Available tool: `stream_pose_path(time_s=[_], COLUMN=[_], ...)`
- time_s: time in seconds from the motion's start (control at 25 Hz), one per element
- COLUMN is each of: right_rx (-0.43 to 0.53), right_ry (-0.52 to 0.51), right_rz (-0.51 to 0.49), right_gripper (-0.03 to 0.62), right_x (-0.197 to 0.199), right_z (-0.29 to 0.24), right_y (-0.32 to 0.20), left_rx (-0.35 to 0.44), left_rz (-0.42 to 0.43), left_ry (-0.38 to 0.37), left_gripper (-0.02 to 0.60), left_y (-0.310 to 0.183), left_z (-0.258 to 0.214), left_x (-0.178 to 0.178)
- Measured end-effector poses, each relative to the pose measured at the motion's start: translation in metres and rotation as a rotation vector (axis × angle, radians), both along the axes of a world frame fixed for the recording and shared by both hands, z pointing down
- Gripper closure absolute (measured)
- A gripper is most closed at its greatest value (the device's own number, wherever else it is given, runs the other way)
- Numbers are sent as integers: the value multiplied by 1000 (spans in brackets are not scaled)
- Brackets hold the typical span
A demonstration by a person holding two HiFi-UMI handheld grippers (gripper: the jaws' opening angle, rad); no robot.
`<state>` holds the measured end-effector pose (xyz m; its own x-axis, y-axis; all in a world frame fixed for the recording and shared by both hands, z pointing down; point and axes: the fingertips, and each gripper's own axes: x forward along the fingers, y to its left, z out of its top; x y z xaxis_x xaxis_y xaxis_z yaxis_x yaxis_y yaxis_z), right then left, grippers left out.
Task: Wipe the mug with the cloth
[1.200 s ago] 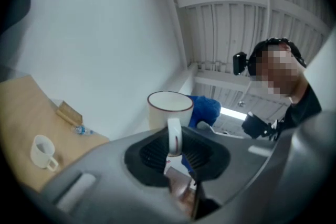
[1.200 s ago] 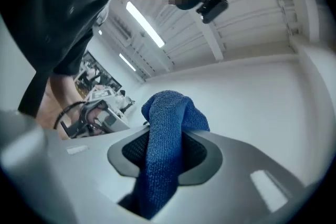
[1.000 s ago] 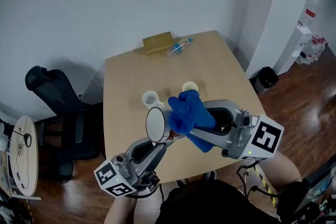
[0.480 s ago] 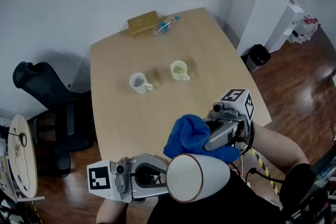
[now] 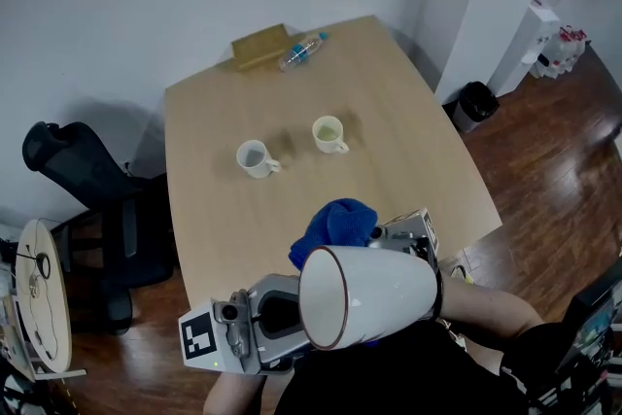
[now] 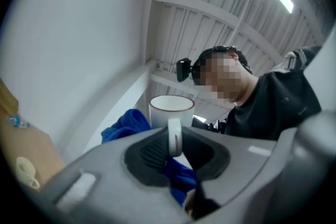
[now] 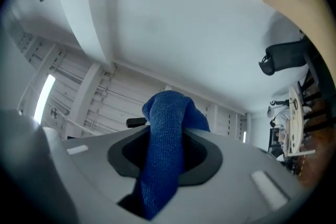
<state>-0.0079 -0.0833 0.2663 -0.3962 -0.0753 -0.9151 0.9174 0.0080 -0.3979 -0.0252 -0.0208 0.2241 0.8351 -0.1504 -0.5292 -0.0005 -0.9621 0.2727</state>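
Blue cloth (image 5: 335,223) is bunched at lower centre of the head view, just above the rim of the white mug (image 5: 377,294). The mug is held on its side beyond the near edge of the counter (image 5: 408,112). A broad stretch of wood separates that edge from two small cups (image 5: 255,157) mid-counter. An office chair (image 5: 87,180) crowds the counter's left side.

Only the left gripper view shows the left gripper (image 6: 172,155) with its jaws pinched tight on the mug's handle. Only the right gripper view shows the right gripper (image 7: 165,157) with its jaws clamped on a strip of cloth.
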Motion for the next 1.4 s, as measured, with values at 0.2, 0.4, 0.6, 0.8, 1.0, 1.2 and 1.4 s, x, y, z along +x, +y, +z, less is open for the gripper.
stream_pose_path(time_s=[0.2,0.4,0.6,0.8,1.0,1.2,1.4], right_rx=[28,216,803,1569,2038,1853,1372], right_ry=[338,725,948,963,983,965,1013], right_rz=[456,1024,1547,1973,2219,1980,1382], right_gripper=[468,470,468,468,468,468,468], right_x=[31,86,53,-23,-46,-37,-9], right_z=[9,-24,-79,-50,-25,-44,-45], right_y=[-65,-120,-79,-10,-9,-6,-21], left_rx=[-66,-206,-318,-423,-477,-400,-244], left_rz=[-170,-433,-504,-433,-369,-354,-306], left_ry=[15,-15,31,123,158,93,-31], left_gripper=[517,516,517,517,517,517,517], left_y=[-24,-76,-104,-110,-111,-97,-74], left_z=[-4,6,9,10,16,20,19], left_x=[-22,-66,-74,-66,-59,-60,-62])
